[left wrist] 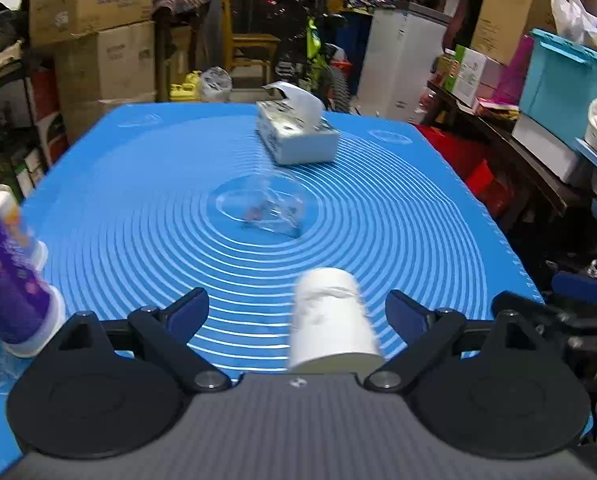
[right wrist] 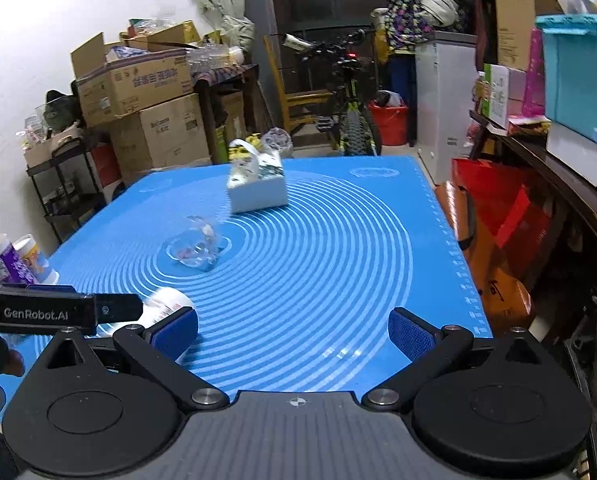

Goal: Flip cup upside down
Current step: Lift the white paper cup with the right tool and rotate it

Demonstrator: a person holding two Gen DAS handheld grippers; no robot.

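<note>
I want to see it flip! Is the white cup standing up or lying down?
Lying down. The white cup rests on its side on the blue mat, between the open left claw's fingers, not yet gripped.

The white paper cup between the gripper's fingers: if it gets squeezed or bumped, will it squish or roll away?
The white paper cup looks thin-walled, so it would probably dent under a hard squeeze. It looks light and appears to lie tilted on the blue mat, so a nudge might roll it in a curve.
</note>
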